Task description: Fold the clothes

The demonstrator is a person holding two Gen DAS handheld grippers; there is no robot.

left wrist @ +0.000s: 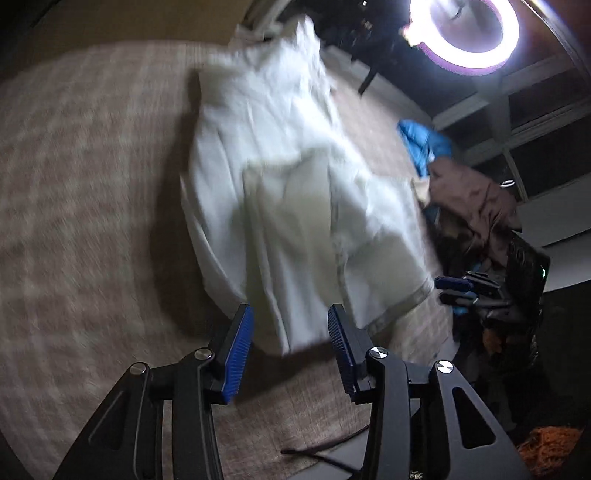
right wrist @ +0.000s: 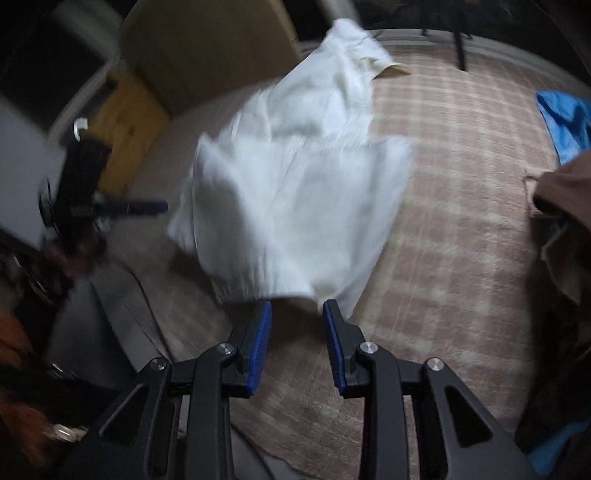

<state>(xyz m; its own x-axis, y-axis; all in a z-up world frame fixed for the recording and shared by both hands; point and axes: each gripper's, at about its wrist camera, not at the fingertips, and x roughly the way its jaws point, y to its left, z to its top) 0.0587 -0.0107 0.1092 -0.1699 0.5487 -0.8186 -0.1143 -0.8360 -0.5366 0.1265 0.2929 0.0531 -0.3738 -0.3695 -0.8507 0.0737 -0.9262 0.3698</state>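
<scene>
A white garment (left wrist: pixel 280 184) lies spread and rumpled on a beige checked blanket (left wrist: pixel 81 192). My left gripper (left wrist: pixel 290 326) stands open at its near edge. A flap of the cloth sits loose between the blue pads (left wrist: pixel 238 339), and neither pad presses on it. In the right wrist view the same white garment (right wrist: pixel 295 184) lies ahead. My right gripper (right wrist: pixel 297 308) is open just short of its near hem, with nothing between the fingers. Each gripper also shows in the other's view: the right gripper (left wrist: pixel 456 290) at the garment's right corner, the left gripper (right wrist: pixel 144 206) at its left side.
A blue garment (left wrist: pixel 424 144) and a brown garment (left wrist: pixel 469 199) are piled at the blanket's right side. A bright ring light (left wrist: pixel 461 33) glares at the far end. A tan headboard (right wrist: pixel 207 48) and a wooden stand (right wrist: pixel 125 125) lie beyond the left edge.
</scene>
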